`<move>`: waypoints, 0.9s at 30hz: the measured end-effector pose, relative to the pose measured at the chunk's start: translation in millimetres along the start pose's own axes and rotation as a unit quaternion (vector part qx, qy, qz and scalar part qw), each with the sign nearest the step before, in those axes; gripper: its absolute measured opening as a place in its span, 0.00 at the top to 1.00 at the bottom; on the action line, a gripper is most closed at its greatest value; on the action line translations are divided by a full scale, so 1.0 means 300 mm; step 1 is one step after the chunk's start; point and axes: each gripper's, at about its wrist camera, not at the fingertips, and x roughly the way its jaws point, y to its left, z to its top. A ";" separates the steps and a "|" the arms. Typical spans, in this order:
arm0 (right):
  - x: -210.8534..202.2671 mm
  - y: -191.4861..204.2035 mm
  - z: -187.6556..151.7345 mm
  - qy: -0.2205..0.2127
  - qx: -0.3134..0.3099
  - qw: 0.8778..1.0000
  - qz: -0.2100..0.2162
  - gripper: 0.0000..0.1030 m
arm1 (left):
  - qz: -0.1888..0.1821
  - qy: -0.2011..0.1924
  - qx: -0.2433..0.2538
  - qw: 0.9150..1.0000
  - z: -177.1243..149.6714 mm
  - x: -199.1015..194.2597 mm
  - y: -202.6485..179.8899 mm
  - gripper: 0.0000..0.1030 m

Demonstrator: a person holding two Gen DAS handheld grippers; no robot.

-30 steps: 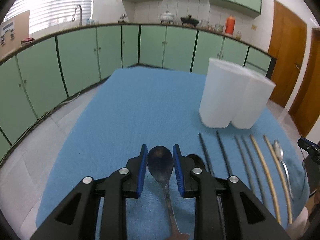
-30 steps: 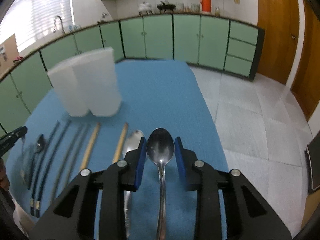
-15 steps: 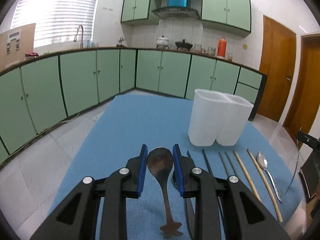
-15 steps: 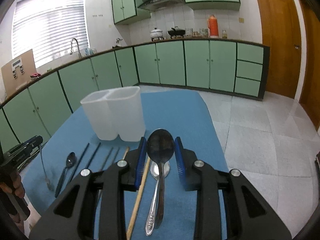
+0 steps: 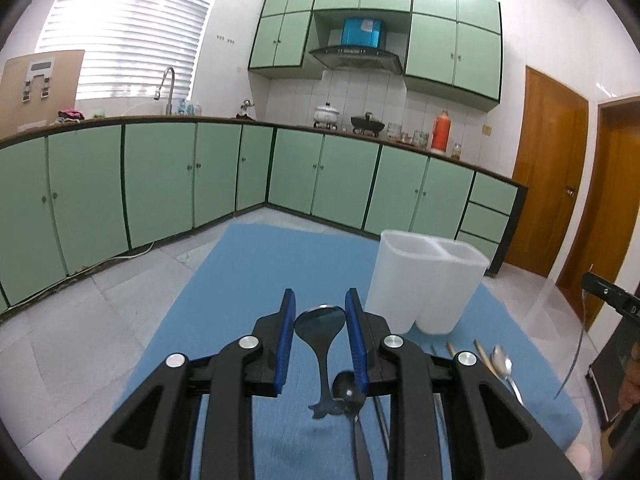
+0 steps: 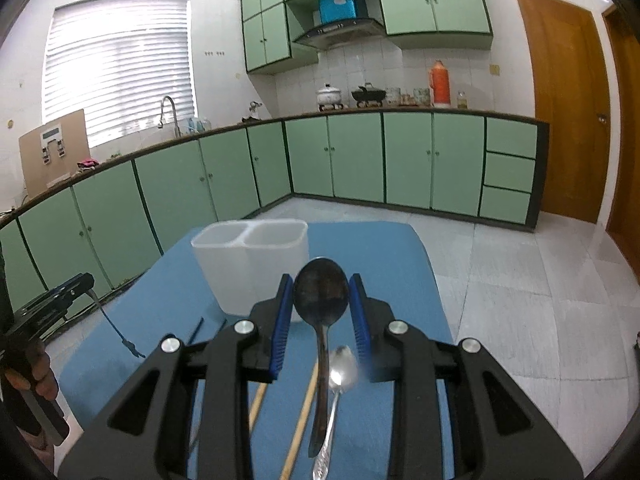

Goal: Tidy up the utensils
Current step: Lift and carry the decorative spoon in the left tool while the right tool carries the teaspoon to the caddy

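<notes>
A dark spoon [image 5: 320, 322] was clenched by its bowl in the left claw [image 5: 320, 334] and another spoon [image 6: 320, 294] the same way in the right claw [image 6: 320, 320], and since each handle hung free below the pads, a spoon could have been tipped or dropped, or the white two-part holder [image 6: 256, 264] just ahead of the claws could have been bumped. Compared with a second earlier, both spoons had been lifted off the blue mat [image 5: 248, 280], and the holder was seen lower, with its open top showing. The chopsticks [image 6: 300, 420] and a silver spoon [image 6: 340, 372] were left lying under the right claw, though their number was probably hidden.
</notes>
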 end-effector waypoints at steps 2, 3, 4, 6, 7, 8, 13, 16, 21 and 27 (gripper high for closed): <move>-0.001 0.014 0.029 -0.012 -0.005 1.000 0.003 0.74 | -0.004 -0.010 -0.003 1.000 0.035 -0.001 -0.009 0.76; 0.001 0.020 0.050 -0.019 -0.008 1.000 0.006 0.74 | -0.007 -0.016 -0.003 1.000 0.054 -0.003 -0.012 0.76; 0.004 0.027 0.064 -0.025 -0.011 1.000 0.008 0.74 | -0.009 -0.021 -0.003 1.000 0.072 -0.004 -0.017 0.76; 0.018 0.050 0.104 -0.040 -0.020 0.999 0.013 0.74 | -0.014 -0.035 -0.002 0.999 0.116 -0.003 -0.029 0.76; 0.025 0.058 0.124 -0.045 -0.023 0.999 0.014 0.74 | -0.016 -0.040 -0.001 0.999 0.132 0.000 -0.033 0.76; 0.036 0.067 0.148 -0.052 -0.028 0.998 0.017 0.74 | -0.019 -0.047 -0.001 0.999 0.154 0.000 -0.039 0.76; 0.103 0.089 0.260 -0.083 -0.030 0.996 0.032 0.74 | -0.043 -0.074 -0.002 0.996 0.290 0.036 -0.076 0.76; 0.160 0.099 0.324 -0.098 -0.027 0.994 0.031 0.74 | -0.060 -0.090 0.007 0.994 0.373 0.067 -0.120 0.76; 0.306 0.086 0.398 -0.115 -0.007 0.992 0.047 0.74 | -0.076 -0.099 0.023 0.992 0.471 0.180 -0.204 0.76; 0.502 0.067 0.377 -0.093 0.002 0.995 0.046 0.73 | -0.086 -0.061 0.024 0.994 0.454 0.400 -0.258 0.76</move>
